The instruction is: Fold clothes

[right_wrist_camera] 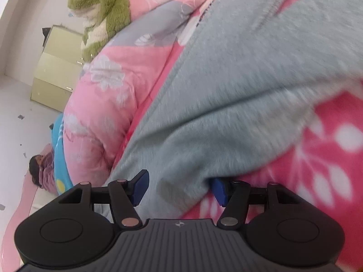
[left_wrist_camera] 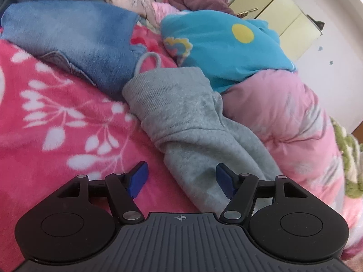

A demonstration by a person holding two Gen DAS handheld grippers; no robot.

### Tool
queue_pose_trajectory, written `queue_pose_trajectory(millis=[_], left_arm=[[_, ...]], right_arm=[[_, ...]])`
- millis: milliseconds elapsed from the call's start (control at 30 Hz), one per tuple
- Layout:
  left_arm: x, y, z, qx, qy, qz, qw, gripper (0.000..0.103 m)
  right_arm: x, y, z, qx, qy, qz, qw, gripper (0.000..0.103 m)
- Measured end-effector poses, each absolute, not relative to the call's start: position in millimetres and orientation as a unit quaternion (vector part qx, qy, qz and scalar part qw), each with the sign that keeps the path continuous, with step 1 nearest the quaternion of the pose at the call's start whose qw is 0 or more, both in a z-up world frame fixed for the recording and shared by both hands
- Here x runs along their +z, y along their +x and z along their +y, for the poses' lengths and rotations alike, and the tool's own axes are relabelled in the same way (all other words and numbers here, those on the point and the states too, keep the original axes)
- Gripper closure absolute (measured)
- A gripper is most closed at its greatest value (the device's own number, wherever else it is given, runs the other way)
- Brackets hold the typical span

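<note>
A grey sweatshirt sleeve with a ribbed cuff lies across the pink floral blanket. My left gripper stands open just above it, its blue pads on either side of the sleeve's lower part. In the right wrist view the grey sweatshirt fills most of the frame. My right gripper is open, with the garment's edge lying between its blue pads; the right pad is partly tucked under the fabric.
A blue denim garment and a turquoise blanket with a yellow dot lie beyond the sleeve. A pale pink quilt is bunched on the right. A green plush toy and a yellow-green drawer cabinet stand by the white wall.
</note>
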State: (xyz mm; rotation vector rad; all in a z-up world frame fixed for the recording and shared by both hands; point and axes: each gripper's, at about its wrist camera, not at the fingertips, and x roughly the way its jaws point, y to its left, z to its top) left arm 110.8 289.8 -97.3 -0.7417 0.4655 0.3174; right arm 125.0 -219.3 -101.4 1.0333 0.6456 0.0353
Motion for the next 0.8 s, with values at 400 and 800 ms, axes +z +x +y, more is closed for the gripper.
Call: queue_pose_trajectory(millis=[400,800], left_arm=[[-99,134,284,0.195,-0.331,0.202,0.901,0.043],[-97,118,285,0.186,-0.345,0.165,0.905,0.092]], right_arm=[[-109,176,-216,0.019,0.423,0.27,0.865,0.053],[-128,188,-234,0.059,0.473,0.236,0.847,0.091]])
